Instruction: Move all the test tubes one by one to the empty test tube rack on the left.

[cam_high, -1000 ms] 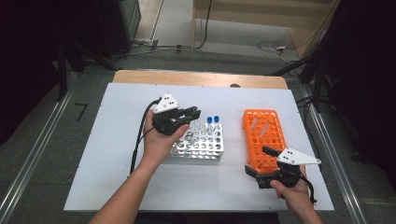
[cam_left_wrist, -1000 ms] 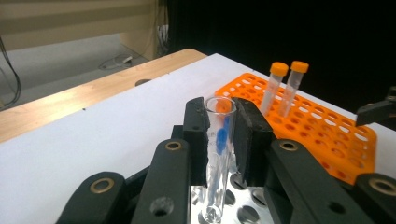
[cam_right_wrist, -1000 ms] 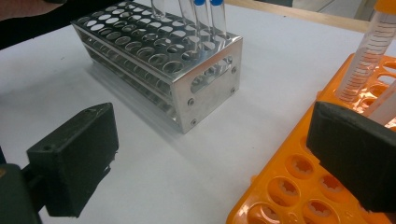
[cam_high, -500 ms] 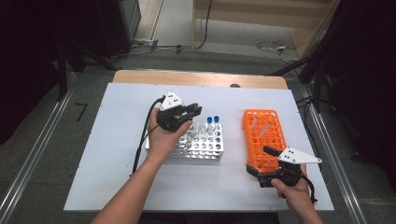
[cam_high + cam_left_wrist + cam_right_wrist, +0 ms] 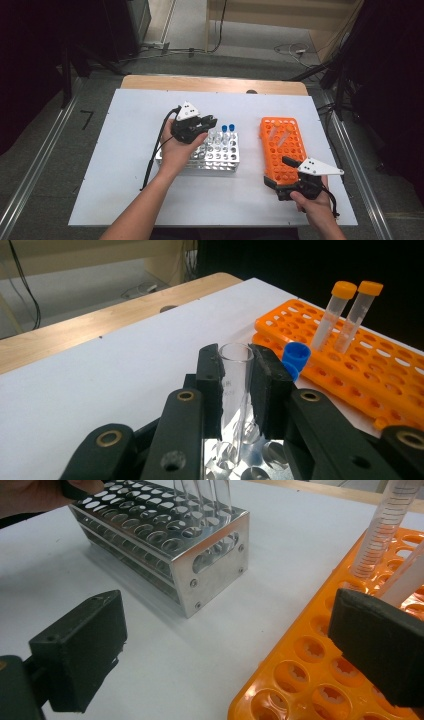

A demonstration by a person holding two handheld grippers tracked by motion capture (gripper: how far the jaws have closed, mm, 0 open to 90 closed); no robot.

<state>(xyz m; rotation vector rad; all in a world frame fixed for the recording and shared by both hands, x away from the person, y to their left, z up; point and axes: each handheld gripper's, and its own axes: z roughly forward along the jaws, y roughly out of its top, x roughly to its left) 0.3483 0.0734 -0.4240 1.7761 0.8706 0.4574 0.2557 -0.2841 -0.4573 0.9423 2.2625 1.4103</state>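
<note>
- Glass tube point(image 5: 235, 385), clear and uncapped, stood upright between the pads of the left gripper point(image 5: 200, 125), which was clamped on it from both sides, above the steel rack.
- That steel rack point(image 5: 220, 156) sat near the middle of the white table point(image 5: 125, 135), with two blue-capped tubes point(image 5: 228, 129) standing at its far right corner.
- From the left gripper view, the tube's lower end reached down to the rack's holes; I could not tell whether it rested in one.
- To the right lay the orange rack point(image 5: 280, 145), well apart from the steel one, with two orange-capped tubes point(image 5: 345, 315) leaning in it.
- At the orange rack's near end, the right gripper point(image 5: 292, 175) had its jaws spread wide apart, one over the bare table, the other over the rack, gripping nothing.
</note>
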